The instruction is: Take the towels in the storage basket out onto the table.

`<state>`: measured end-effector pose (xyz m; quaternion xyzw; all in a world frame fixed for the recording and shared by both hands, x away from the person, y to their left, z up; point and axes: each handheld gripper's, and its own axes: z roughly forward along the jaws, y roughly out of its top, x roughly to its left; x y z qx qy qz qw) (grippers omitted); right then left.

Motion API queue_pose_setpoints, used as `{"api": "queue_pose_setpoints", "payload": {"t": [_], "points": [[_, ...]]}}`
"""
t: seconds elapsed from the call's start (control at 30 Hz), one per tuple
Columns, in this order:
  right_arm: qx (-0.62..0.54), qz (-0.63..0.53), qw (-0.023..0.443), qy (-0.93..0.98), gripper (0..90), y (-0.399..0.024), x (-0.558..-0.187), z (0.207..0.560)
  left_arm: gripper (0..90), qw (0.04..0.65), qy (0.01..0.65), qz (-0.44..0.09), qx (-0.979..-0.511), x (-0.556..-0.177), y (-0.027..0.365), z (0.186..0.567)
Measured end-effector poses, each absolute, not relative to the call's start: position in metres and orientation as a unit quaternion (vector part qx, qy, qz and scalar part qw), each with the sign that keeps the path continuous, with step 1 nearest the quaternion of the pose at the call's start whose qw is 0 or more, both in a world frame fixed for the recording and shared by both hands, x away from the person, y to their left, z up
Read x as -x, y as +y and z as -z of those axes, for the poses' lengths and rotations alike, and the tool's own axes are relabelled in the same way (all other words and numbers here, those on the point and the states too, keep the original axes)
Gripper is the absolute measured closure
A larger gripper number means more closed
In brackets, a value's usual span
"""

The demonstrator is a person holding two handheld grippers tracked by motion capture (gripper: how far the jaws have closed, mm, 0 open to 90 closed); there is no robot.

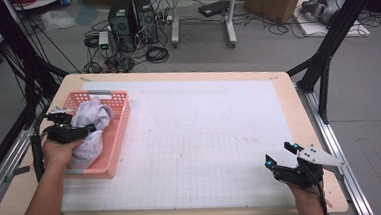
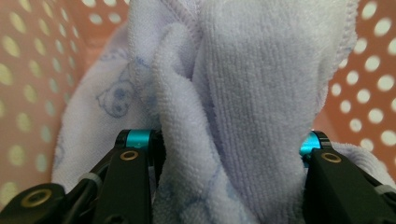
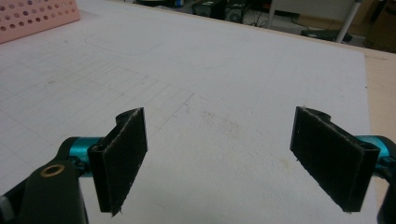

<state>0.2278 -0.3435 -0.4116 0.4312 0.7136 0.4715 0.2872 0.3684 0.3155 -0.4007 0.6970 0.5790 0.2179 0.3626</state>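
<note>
At the table's left edge, one pink basket [image 1: 118,142] holds one lavender towel [image 1: 91,118]; the left gripper [image 1: 87,130] is clamped on a thick fold of it. One right gripper [image 1: 281,154], jaws wide apart, hovers over the white mat [image 1: 205,136].

Wooden table [image 1: 283,89] bears gridded mat [image 1: 205,136], pink basket [image 1: 112,157]

One pink basket [image 1: 114,142], one lavender towel [image 1: 92,124], two grippers: left gripper [image 1: 87,130], right gripper [image 1: 277,155].
</note>
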Motion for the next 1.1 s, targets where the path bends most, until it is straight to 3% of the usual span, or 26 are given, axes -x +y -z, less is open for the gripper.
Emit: {"api": "queue_pose_setpoints", "payload": {"t": [1.1], "points": [[-0.418, -0.472, 0.292, 0.72, 17.3, -0.336, -0.228, 0.409, 54.6, 0.584, 0.479, -0.289, -0.588, -0.334, 0.332, 0.371]]}}
